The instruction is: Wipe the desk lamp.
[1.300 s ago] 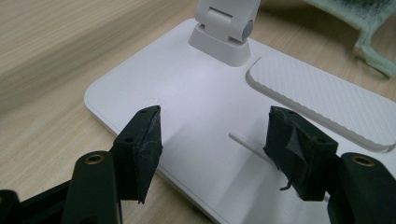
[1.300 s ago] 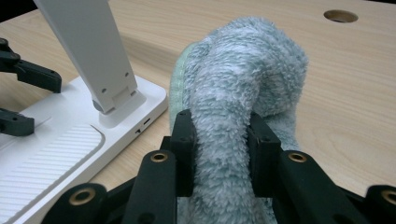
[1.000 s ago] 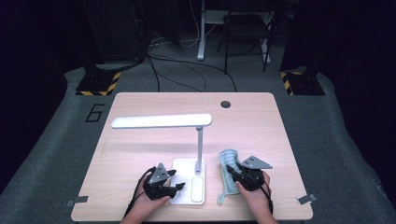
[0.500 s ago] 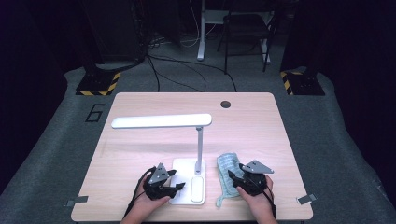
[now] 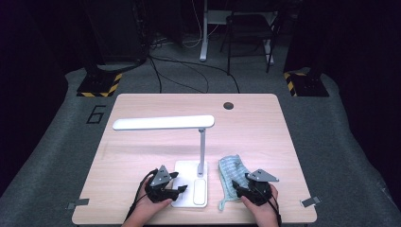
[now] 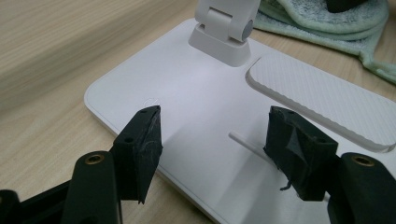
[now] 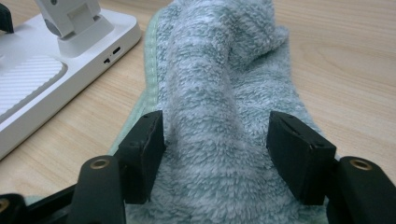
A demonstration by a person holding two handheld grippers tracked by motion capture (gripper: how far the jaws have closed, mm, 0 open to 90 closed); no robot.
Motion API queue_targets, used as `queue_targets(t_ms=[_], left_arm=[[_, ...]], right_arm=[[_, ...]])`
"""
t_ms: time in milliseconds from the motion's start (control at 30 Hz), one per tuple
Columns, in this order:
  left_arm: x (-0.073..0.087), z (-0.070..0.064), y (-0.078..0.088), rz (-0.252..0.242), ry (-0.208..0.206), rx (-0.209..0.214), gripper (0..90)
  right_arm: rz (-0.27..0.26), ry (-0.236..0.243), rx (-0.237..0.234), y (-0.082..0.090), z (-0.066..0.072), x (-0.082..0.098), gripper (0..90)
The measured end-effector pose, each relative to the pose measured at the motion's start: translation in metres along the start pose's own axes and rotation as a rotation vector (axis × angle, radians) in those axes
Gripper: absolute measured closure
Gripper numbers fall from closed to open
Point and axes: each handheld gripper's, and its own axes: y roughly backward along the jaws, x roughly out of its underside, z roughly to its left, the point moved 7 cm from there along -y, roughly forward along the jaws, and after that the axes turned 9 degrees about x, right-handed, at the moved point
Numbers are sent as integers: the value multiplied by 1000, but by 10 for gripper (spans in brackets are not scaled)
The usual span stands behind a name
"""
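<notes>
A pale green-grey towel (image 5: 230, 174) lies crumpled on the wooden table, right of a white desk lamp (image 5: 202, 156). My right gripper (image 5: 239, 188) sits at the towel's near end. In the right gripper view it (image 7: 215, 149) is open, its jaws having just been opening, with a raised fold of the towel (image 7: 219, 88) between them. My left gripper (image 5: 178, 189) is over the lamp's flat base (image 5: 189, 170). In the left gripper view it (image 6: 217, 149) stands open above the base (image 6: 196, 102), nothing gripped.
The lamp's long head (image 5: 163, 123) hangs over the table's middle on a thin post. A ribbed pad (image 6: 327, 102) sits in the base. A round cable hole (image 5: 228, 105) marks the far edge. Chair legs and cables lie on the floor beyond.
My right gripper has slid a little toward the near edge of the table, and the towel has settled lower and flatter. The left gripper and lamp have not moved.
</notes>
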Motion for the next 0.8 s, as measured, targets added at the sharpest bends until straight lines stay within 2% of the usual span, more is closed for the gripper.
queue_targets(t_ms=[133, 267, 333, 367, 400, 500, 600, 800], left_arm=[[0, 0, 0, -1, 2, 1, 357], [0, 0, 0, 0, -3, -1, 357], [0, 0, 0, 0, -2, -1, 357], [0, 0, 0, -1, 0, -1, 357], [0, 0, 0, -1, 0, 0, 357], [0, 0, 0, 0, -1, 0, 357], [0, 0, 0, -1, 0, -1, 357], [0, 0, 0, -1, 2, 1, 357]], right_arm=[[12, 17, -8, -2, 2, 3, 432], [9, 37, -33, -2, 6, 3, 606], [1, 56, -33, -1, 8, 1, 665], [2, 82, -32, 1, 9, -2, 693], [-1, 79, -32, 2, 11, -5, 702], [-11, 139, -16, 5, 18, -15, 720], [-13, 161, -13, 6, 24, -25, 723], [-33, 101, -46, 4, 35, -52, 725]])
